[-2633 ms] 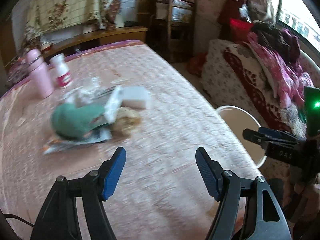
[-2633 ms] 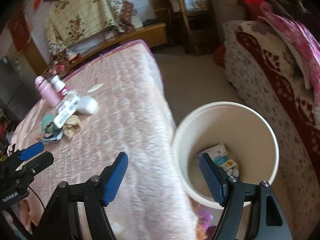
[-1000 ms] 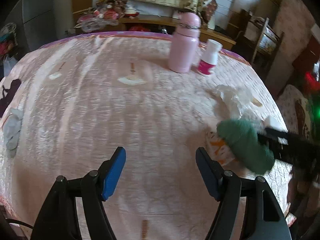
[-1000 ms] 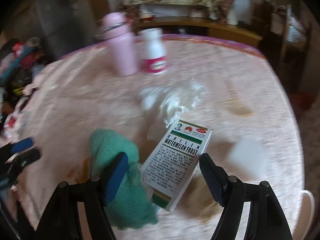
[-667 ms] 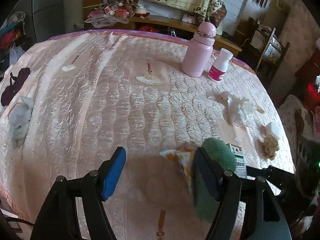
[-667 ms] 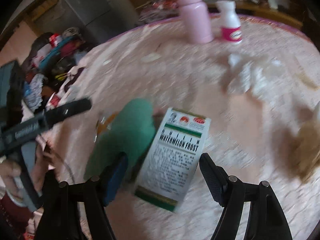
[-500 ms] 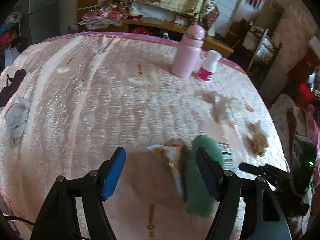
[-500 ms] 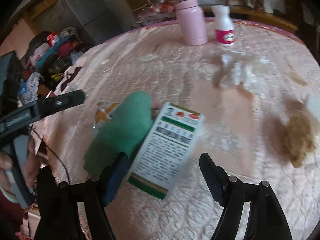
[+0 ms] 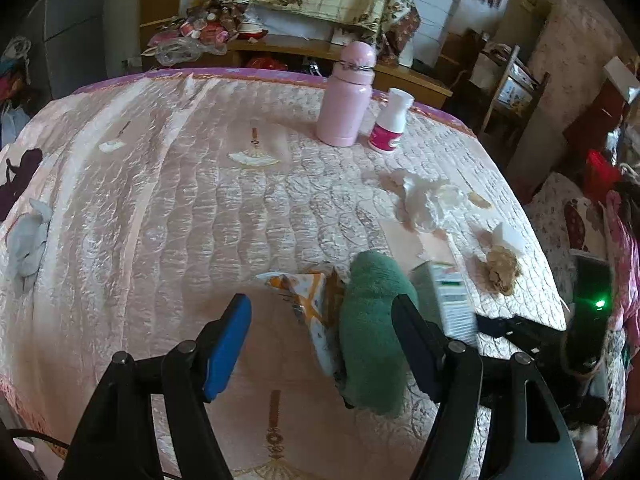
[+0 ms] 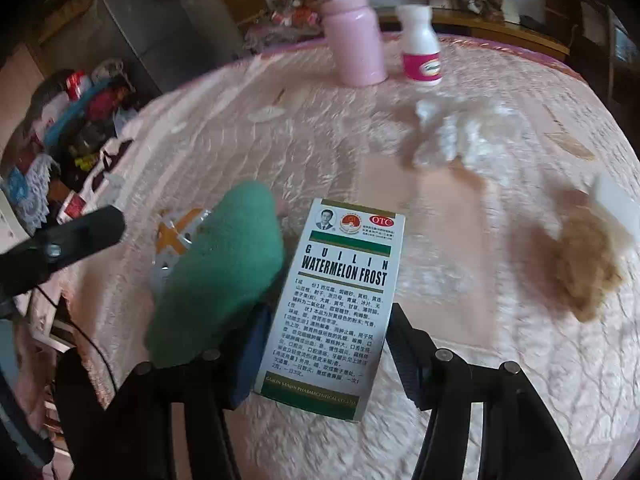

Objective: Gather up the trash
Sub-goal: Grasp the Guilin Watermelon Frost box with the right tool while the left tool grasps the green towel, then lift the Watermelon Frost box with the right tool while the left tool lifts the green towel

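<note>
Pink quilted bed cover (image 9: 168,208) carries the litter: the white Watermelon Frost medicine box (image 10: 336,304) lies between the closing jaws of the right gripper (image 10: 324,344), beside a green knitted pouch (image 10: 224,268). Next comes a firm pinch and lift. The left gripper (image 9: 320,344) hangs spread, empty

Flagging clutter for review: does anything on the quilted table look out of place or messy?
Yes. Trash is strewn along one side: a crumpled white tissue, a brown wad, an orange-and-white wrapper and a medicine box lying flat against a green cloth. The right gripper is closing with the box between its jaws. The pink bottle stands upright.
</note>
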`<act>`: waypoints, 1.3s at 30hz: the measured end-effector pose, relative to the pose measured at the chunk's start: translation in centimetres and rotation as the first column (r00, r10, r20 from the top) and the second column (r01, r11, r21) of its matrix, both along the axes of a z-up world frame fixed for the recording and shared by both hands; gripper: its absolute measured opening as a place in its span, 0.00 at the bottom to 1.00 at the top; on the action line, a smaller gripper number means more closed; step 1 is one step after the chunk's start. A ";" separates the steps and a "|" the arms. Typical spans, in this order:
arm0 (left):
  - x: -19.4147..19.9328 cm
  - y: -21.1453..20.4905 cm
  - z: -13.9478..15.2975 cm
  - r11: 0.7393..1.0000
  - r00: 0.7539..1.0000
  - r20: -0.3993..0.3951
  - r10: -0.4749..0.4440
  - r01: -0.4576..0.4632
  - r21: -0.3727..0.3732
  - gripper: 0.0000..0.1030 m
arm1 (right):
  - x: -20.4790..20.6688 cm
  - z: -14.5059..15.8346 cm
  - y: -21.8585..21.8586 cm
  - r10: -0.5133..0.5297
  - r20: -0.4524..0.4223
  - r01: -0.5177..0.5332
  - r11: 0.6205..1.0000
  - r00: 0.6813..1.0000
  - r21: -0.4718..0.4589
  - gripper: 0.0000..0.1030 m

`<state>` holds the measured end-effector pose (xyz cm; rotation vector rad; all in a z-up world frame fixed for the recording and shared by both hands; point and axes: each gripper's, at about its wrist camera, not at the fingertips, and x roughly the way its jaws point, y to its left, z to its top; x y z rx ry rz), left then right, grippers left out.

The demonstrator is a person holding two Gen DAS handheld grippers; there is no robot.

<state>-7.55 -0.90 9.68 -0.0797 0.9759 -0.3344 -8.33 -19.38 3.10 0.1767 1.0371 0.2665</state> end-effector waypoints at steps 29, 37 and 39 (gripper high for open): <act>1.2 -7.5 -4.5 0.979 0.998 -0.002 -0.068 0.067 0.190 0.49 | -3.5 -0.9 -6.5 -0.153 0.018 0.154 0.983 0.988 -0.102 0.55; -0.2 -7.3 -2.4 0.984 0.996 0.031 -0.081 0.076 0.158 0.49 | -4.8 0.5 -7.5 -0.161 0.052 0.165 0.984 0.986 -0.072 0.55; -0.6 -7.3 -1.8 0.986 0.995 0.040 -0.088 0.082 0.145 0.49 | -5.1 0.8 -7.8 -0.166 0.060 0.170 0.984 0.984 -0.062 0.55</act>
